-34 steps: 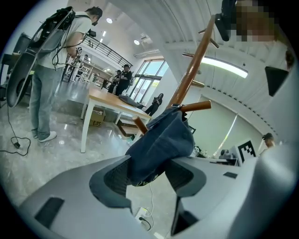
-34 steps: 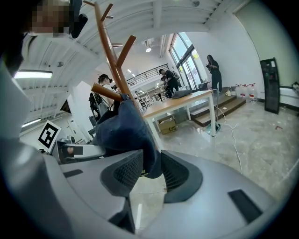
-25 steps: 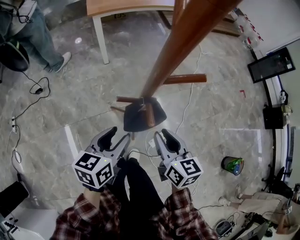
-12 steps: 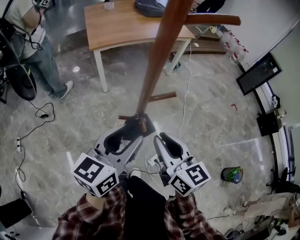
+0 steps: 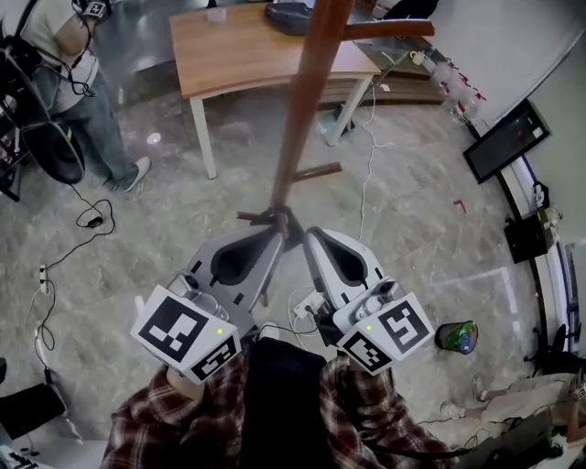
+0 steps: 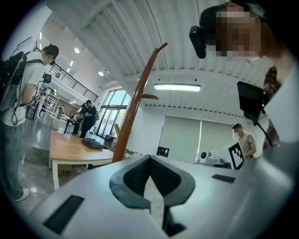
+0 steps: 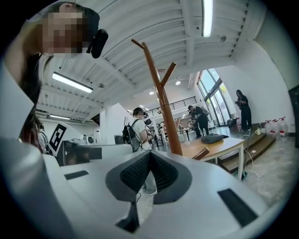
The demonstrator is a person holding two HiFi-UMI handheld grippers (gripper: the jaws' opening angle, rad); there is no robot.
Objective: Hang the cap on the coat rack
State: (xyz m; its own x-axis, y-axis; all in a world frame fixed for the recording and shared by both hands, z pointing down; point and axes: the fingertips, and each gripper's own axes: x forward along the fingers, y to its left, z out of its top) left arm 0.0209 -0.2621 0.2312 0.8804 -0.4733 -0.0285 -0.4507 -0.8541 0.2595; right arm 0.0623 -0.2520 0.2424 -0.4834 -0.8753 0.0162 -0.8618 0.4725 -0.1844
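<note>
Left tongs (image 5: 273, 234): pressed together, tips meeting, nothing between them. They have just been closing. They point across the room toward the rack (image 5: 302, 110).
Right tongs (image 5: 308, 234): also pressed together at the tips and empty. They are held just beside the left pair, with their marker cube above a plaid sleeve (image 5: 366, 421).
Tongs and rack: from the head view the two tips sit on either side of the pole's foot. How high they are against it cannot be told from there. Neither gripper view shows the tongs touching the pole.
Rack: a brown wooden pole, upright, with one peg sticking out near the top and a shorter one low down. It stands on the floor (image 5: 430, 229) between the wearer and the bench (image 5: 238, 55). No peg in view has anything hanging on it.
Cap (image 5: 286, 16): a dark, soft, flat thing on the far end of the bench looks like it, though it is too small to be sure. It lies past the rack, well apart from both tongs.
Bench: a wooden top on white legs. A small pale thing sits near its back edge.
Floor: grey stone with cables (image 5: 371, 156) trailing over it. A green thing (image 5: 455, 336) lies at the right.
Bystander (image 5: 69, 101): stands at the upper left, beside the bench.
Monitor (image 5: 499, 142): dark, near the right wall.
</note>
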